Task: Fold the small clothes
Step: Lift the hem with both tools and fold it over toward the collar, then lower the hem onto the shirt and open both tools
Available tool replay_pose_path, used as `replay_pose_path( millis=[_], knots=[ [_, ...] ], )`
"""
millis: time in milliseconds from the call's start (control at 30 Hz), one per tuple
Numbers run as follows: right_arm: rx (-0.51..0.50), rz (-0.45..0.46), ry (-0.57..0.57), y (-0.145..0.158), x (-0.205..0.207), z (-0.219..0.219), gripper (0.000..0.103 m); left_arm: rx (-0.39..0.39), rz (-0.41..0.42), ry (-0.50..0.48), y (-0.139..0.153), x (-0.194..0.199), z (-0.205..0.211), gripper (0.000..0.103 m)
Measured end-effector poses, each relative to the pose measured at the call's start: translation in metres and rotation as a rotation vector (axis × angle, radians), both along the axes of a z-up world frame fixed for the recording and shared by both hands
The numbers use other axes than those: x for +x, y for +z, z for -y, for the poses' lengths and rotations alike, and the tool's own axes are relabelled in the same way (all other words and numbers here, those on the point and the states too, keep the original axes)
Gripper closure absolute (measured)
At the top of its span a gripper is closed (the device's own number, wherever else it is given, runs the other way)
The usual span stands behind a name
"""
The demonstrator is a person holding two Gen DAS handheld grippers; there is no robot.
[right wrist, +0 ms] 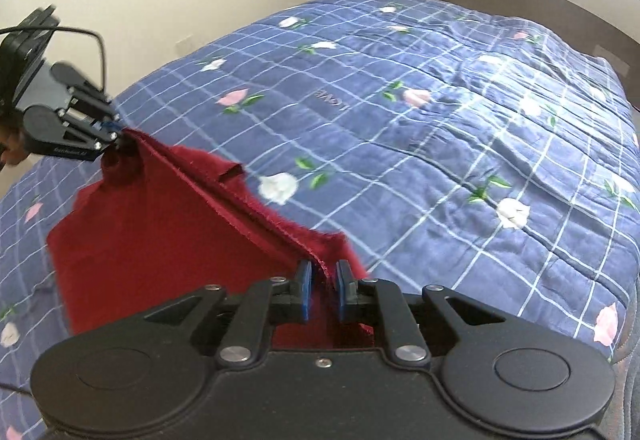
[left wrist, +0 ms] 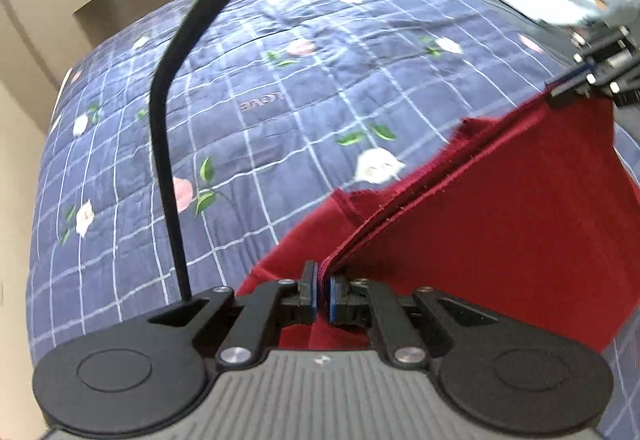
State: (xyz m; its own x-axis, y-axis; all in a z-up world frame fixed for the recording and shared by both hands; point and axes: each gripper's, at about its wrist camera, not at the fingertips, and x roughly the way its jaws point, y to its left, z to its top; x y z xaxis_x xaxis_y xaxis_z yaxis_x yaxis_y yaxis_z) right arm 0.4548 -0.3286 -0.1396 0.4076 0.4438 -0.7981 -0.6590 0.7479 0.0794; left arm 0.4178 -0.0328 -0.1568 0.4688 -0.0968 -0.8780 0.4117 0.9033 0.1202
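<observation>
one red garment (right wrist: 160,224) hangs over the quilt (right wrist: 440,144); left tool (left wrist: 323,290) pinches its edge, right tool (right wrist: 323,290) slightly spread around it.

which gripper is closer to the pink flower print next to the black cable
Left. The left gripper is just right of the pink flower, at the near corner of the red garment; the right gripper is far off at its other corner.
</observation>
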Motion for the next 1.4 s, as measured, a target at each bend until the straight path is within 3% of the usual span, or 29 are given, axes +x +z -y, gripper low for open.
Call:
replay_pose_path(
  millis=[333, 433, 500, 533, 600, 700, 767, 1000, 1200, 1267, 1333, 1400],
  knots=[
    [0.056, -0.003, -0.102, -0.035, 0.003, 0.019, 0.088, 0.030, -0.014, 0.214, -0.042, 0.012, 0.004, 0.090],
    [0.083, 0.019, -0.144, -0.035, -0.009, 0.028, 0.069, 0.040, -0.026, 0.270, -0.048, 0.017, 0.002, 0.074],
    [0.106, 0.017, -0.171, -0.037, -0.017, 0.035, 0.049, 0.059, -0.021, 0.313, -0.049, 0.020, -0.001, 0.049],
    [0.121, 0.007, -0.185, -0.039, -0.020, 0.039, 0.046, 0.066, -0.015, 0.334, -0.049, 0.021, -0.003, 0.042],
    [0.130, -0.006, -0.210, -0.043, -0.028, 0.045, 0.033, 0.089, -0.008, 0.381, -0.050, 0.023, -0.007, 0.016],
    [0.133, -0.008, -0.238, -0.048, -0.042, 0.049, 0.019, 0.123, 0.013, 0.462, -0.052, 0.025, -0.012, 0.001],
    [0.133, -0.001, -0.258, -0.052, -0.050, 0.050, 0.013, 0.094, 0.008, 0.516, -0.053, 0.023, -0.017, 0.001],
    [0.091, 0.022, -0.296, -0.064, -0.059, 0.048, 0.013, -0.110, -0.020, 0.691, -0.040, 0.021, -0.044, 0.001],
    [0.013, 0.070, -0.337, -0.071, -0.049, 0.043, 0.013, -0.131, -0.002, 0.641, -0.017, 0.025, -0.039, 0.001],
    [-0.016, 0.082, -0.360, -0.074, -0.044, 0.044, 0.014, -0.162, -0.036, 0.615, -0.014, 0.031, -0.040, 0.001],
    [-0.057, 0.107, -0.379, -0.078, -0.040, 0.044, 0.015, -0.236, -0.128, 0.567, -0.015, 0.038, -0.046, 0.001],
    [-0.074, 0.124, -0.386, -0.081, -0.035, 0.044, 0.015, -0.246, -0.140, 0.564, -0.010, 0.040, -0.051, 0.001]
  ],
)
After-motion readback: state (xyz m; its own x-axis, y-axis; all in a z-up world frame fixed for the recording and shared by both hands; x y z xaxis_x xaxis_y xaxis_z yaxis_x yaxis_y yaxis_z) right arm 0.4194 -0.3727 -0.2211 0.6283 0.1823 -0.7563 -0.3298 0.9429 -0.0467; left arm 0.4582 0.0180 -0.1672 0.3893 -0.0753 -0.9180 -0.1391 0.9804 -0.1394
